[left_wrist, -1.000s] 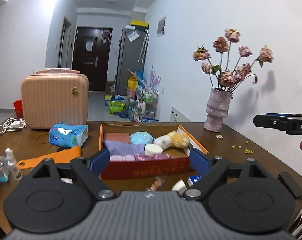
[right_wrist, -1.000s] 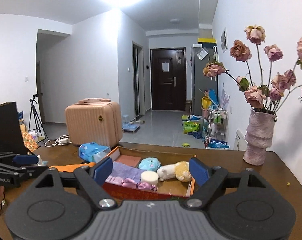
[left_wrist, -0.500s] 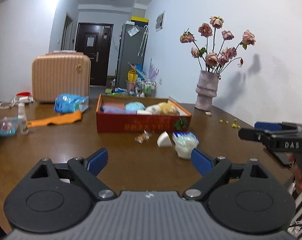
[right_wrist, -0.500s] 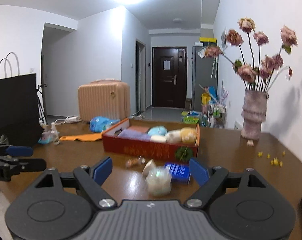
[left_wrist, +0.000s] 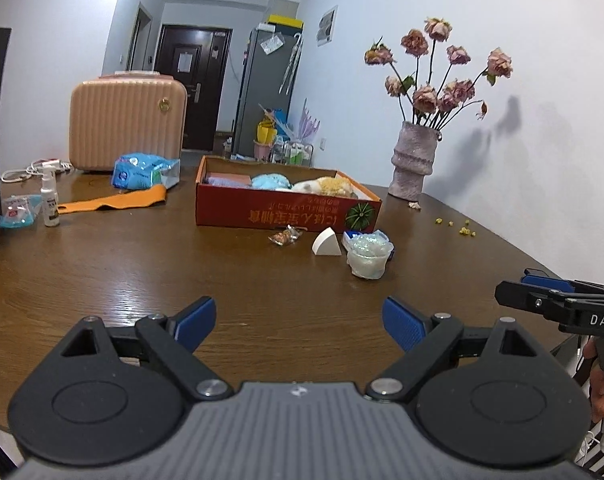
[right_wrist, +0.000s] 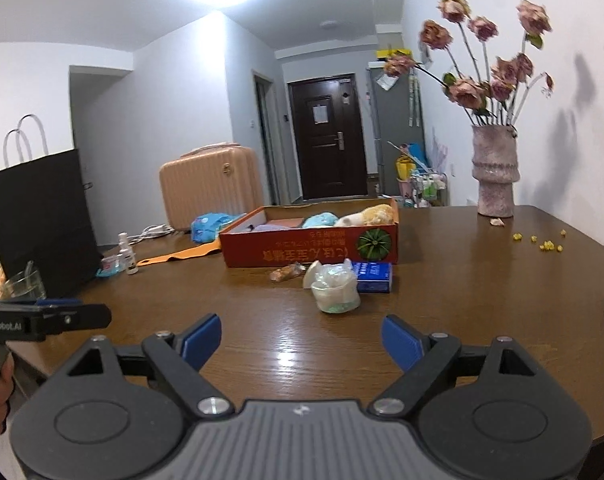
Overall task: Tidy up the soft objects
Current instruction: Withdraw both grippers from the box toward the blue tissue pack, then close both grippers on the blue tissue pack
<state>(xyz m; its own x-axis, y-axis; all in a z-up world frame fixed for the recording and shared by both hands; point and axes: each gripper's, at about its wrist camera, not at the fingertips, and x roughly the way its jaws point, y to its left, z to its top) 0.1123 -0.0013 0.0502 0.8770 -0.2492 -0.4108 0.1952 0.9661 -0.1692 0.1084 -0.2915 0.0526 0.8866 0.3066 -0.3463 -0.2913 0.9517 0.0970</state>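
Note:
A red cardboard box (left_wrist: 261, 212) on the brown table (left_wrist: 141, 272) holds a blue plush (left_wrist: 270, 181), a yellow-and-white plush (left_wrist: 326, 186) and a purple cloth (left_wrist: 225, 179). In front of it lie a white wedge sponge (left_wrist: 324, 237), a clear crumpled bag (left_wrist: 369, 256) and a snack wrapper (left_wrist: 285, 236). My left gripper (left_wrist: 297, 320) hovers open over the table's near part, well short of them. My right gripper (right_wrist: 302, 340) has nothing between its fingers and its jaws are opening; the clear bag (right_wrist: 336, 290) lies just ahead of it.
An orange cloth strip (left_wrist: 113, 202), a blue tissue pack (left_wrist: 141, 172), a spray bottle (left_wrist: 49, 200) and a peach suitcase (left_wrist: 125, 128) stand at the left. A vase of dried roses (left_wrist: 414, 164) is at the back right. A black paper bag (right_wrist: 41, 220) stands far left.
Both grippers have pulled back from above the box and sunk toward the table's near edge. The box now looks farther away, and the loose items in front of it have come into view.

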